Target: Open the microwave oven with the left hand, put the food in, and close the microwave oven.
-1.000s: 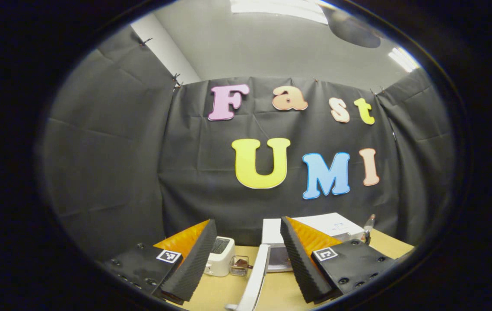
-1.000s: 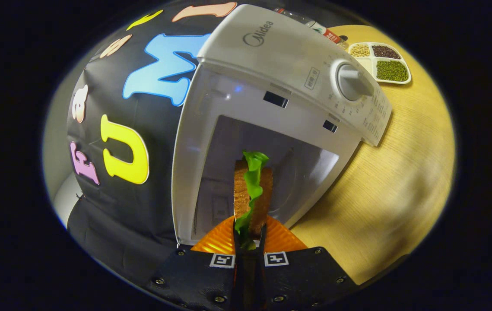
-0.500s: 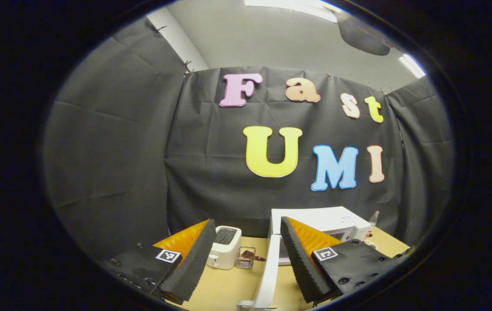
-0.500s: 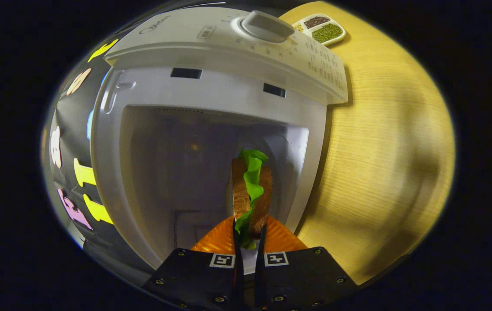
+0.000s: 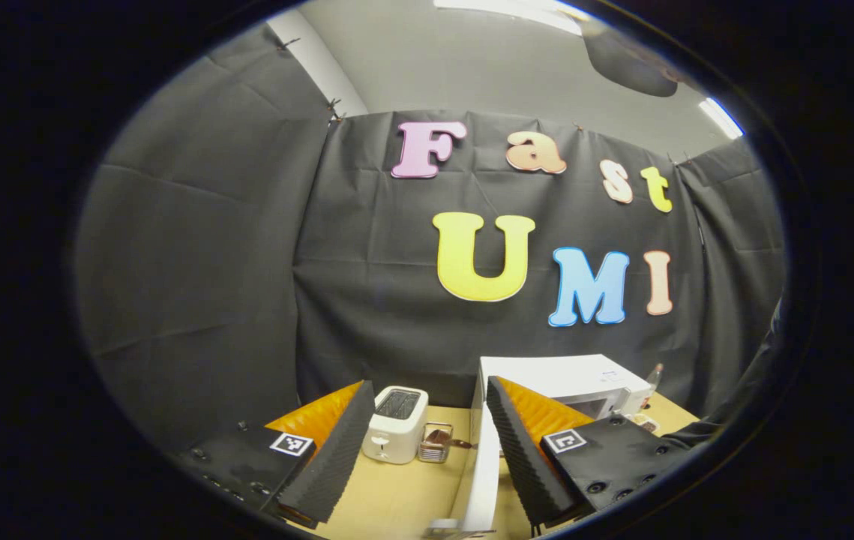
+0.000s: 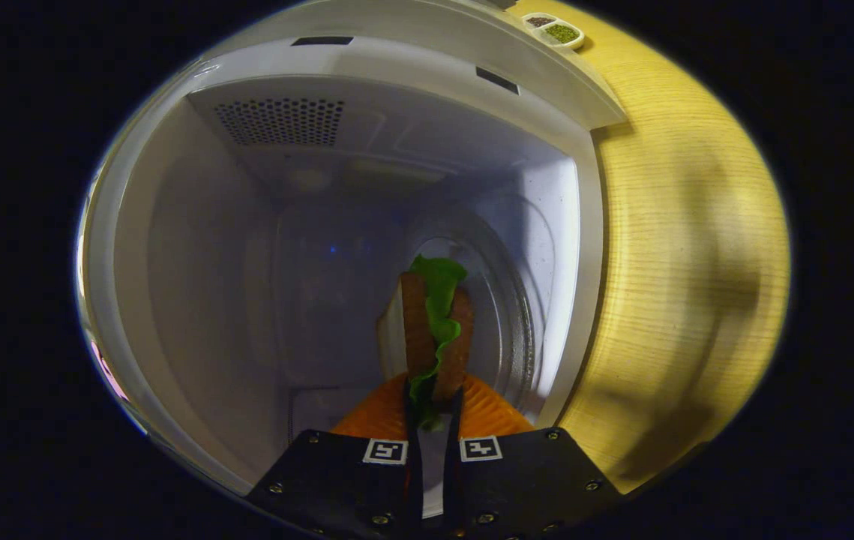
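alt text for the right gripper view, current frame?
The right gripper is shut on a sandwich of brown bread and green lettuce, held on edge at the mouth of the open white microwave oven. A wooden table lies to the right, a sectioned tray at its far end.

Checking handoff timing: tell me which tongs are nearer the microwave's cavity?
Right. The right tongs, shut on the sandwich, reach into the microwave cavity. The left tongs hang open, farther back, by its open door.
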